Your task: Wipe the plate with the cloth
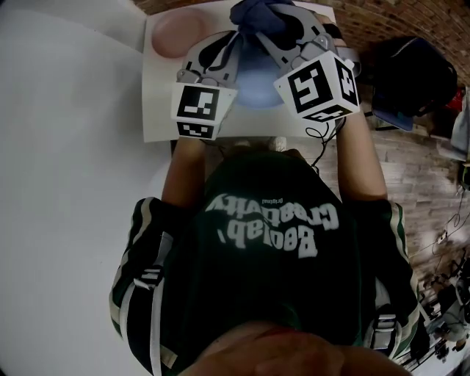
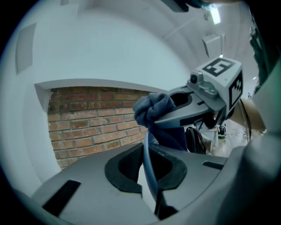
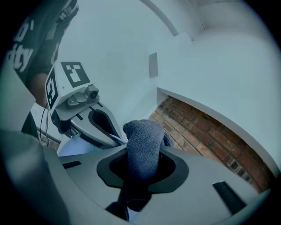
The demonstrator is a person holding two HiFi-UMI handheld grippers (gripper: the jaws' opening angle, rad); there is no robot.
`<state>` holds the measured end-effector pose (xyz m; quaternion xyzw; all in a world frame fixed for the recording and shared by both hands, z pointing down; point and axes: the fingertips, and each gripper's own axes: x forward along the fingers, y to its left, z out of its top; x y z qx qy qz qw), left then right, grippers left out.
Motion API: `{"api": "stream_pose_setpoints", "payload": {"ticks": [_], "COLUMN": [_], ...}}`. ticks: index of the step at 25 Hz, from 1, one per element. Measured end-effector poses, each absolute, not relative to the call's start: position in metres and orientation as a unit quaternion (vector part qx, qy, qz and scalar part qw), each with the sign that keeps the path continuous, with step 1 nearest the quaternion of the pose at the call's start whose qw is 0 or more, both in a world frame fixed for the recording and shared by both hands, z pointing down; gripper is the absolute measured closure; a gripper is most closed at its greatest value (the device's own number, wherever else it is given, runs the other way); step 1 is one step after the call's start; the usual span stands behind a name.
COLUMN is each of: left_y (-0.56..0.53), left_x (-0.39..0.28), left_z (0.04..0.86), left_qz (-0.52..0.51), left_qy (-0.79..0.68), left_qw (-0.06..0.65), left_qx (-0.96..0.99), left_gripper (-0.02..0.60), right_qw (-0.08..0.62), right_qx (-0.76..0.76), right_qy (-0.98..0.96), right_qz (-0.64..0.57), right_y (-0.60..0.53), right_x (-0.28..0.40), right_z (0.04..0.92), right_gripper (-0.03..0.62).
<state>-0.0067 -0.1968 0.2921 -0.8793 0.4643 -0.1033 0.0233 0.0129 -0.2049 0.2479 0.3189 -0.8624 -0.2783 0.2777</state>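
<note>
A pale blue plate [image 1: 255,87] is held on edge above the white table [image 1: 158,110], between my two grippers. My left gripper [image 1: 232,38] is shut on its rim; in the left gripper view the thin blue plate [image 2: 147,158] runs upright between that gripper's [image 2: 150,173] closed pads. My right gripper [image 1: 269,23] is shut on a dark blue cloth [image 1: 258,13]. In the right gripper view the bunched cloth [image 3: 142,145] sticks up out of the jaws [image 3: 140,172] next to the left gripper [image 3: 83,110]. The cloth [image 2: 151,110] lies against the plate's upper edge.
A pink plate [image 1: 175,33] lies on the table at the far left. A brick wall [image 2: 88,118] stands behind the table. A dark bag [image 1: 411,73] sits on the floor to the right. The person's body fills the near side of the head view.
</note>
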Motion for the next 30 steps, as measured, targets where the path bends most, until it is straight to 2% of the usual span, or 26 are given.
{"api": "stream_pose_setpoints", "payload": {"ticks": [5,11,23,30], "left_y": [-0.194,-0.204,-0.209,-0.225], "left_x": [-0.03,-0.045,-0.09,-0.094], "left_z": [0.291,0.269,0.24,0.236], "left_qz": [-0.092,-0.055,0.001,0.016], "left_qy": [0.47,0.476,0.498,0.513], "left_qw": [0.021,-0.003,0.003,0.002], "left_qx": [-0.878,-0.878,-0.867,-0.858], "left_gripper": [0.566,0.566,0.561,0.558], "right_qw": [0.273,0.273,0.267,0.269], "right_qx": [0.345,0.377,0.405,0.398], "right_qy": [-0.861,-0.86,-0.867,-0.875], "right_qz": [-0.254,-0.208,-0.114,-0.065], "right_y": [-0.218,-0.243,-0.249,-0.245], "right_x": [0.019,0.058,0.097,0.107], "right_z": [0.25,0.252,0.293,0.327], "right_gripper": [0.514,0.514,0.514,0.516]}}
